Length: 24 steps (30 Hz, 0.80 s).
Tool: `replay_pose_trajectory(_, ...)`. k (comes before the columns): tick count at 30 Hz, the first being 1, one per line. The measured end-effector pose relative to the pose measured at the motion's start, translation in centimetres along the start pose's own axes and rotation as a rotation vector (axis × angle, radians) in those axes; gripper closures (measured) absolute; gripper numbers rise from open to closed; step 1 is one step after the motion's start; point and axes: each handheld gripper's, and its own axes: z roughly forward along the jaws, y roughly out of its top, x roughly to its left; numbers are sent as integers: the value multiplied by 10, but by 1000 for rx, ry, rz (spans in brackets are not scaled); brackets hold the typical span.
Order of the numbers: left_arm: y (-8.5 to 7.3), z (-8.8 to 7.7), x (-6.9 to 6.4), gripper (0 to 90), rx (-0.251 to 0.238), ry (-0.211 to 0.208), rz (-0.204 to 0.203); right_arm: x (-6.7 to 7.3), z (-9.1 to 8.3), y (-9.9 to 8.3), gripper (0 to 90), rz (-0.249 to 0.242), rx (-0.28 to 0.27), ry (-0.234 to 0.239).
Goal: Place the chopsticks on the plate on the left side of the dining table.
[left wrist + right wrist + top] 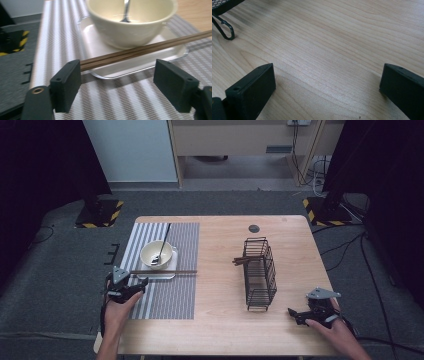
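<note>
Wooden chopsticks (140,51) lie across the front rim of the tray (100,47), one end just beside a finger of your left gripper (125,85), whose fingers stand apart and clamp nothing, so I judge the pair just set down and the hand due to draw clear without nudging it. Your right gripper (327,87) rests on the bare counter (337,37) near the rack (260,272), fingers apart and empty; the next pick there calls for reaching the sticks poking from the rack's side. Counted: one bowl (157,254), one spoon (162,245), one tray, one mat (170,295), one rack, one chopstick pair laid out.
</note>
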Motion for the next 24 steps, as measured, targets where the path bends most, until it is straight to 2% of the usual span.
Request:
replay_pose_trajectory(2,2,0,-5,195,0,-17,14,0,0,0,2,0,0,0)
replay_pose_trajectory(7,5,1,-17,115,3,-90,25,0,0,0,2,2,1,0)
replay_pose_trajectory(13,9,1,-29,89,-4,-143,29,0,0,0,2,3,1,0)
replay_pose_trajectory(24,16,3,-54,80,-4,-203,71,0,0,0,2,2,1,1)
